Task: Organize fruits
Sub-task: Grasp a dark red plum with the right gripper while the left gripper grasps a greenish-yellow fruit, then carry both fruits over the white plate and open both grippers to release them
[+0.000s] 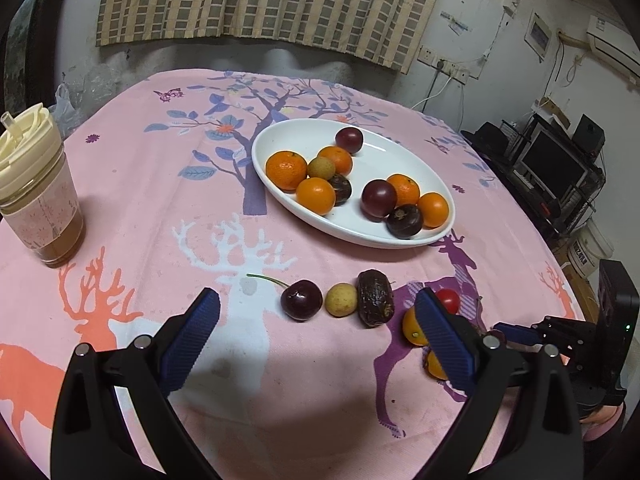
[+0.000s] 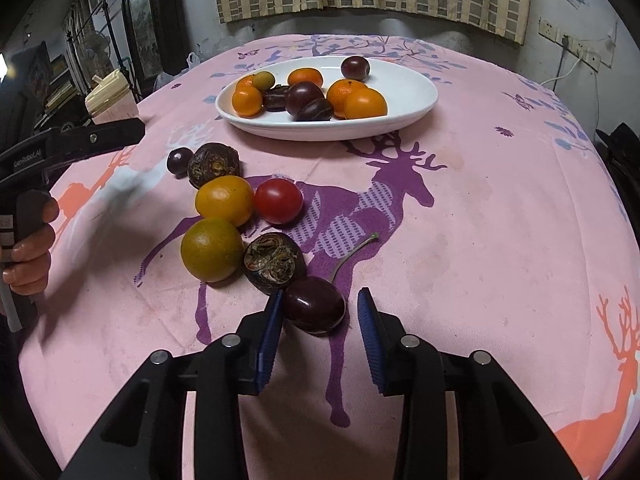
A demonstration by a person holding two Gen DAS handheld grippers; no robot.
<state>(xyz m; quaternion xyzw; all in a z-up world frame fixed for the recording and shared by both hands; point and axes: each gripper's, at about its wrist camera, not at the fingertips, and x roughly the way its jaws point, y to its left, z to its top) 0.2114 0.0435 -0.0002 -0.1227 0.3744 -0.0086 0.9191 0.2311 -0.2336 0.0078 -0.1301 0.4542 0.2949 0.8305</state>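
A white oval plate [image 1: 396, 148] [image 2: 412, 92] holds several oranges and dark purple fruits. Loose on the pink cloth lie a dark cherry [image 1: 301, 299], a small yellow fruit [image 1: 340, 299] and a dark wrinkled fruit [image 1: 375, 298]. My left gripper [image 1: 316, 312] is open just in front of them. In the right wrist view, my right gripper [image 2: 320, 312] is open around a dark cherry with a stem [image 2: 315, 309]; its left pad touches it. Beside it lie a dark wrinkled fruit [image 2: 274, 263], two oranges [image 2: 212, 255] [image 2: 224, 200] and a red tomato [image 2: 279, 201].
A lidded drink cup [image 1: 38, 196] stands at the table's left. The left gripper's handle and the hand [image 2: 32, 216] holding it show at the left of the right wrist view. The right gripper [image 1: 516, 334] shows in the left wrist view. Shelves with electronics [image 1: 560, 168] stand beyond the table's right edge.
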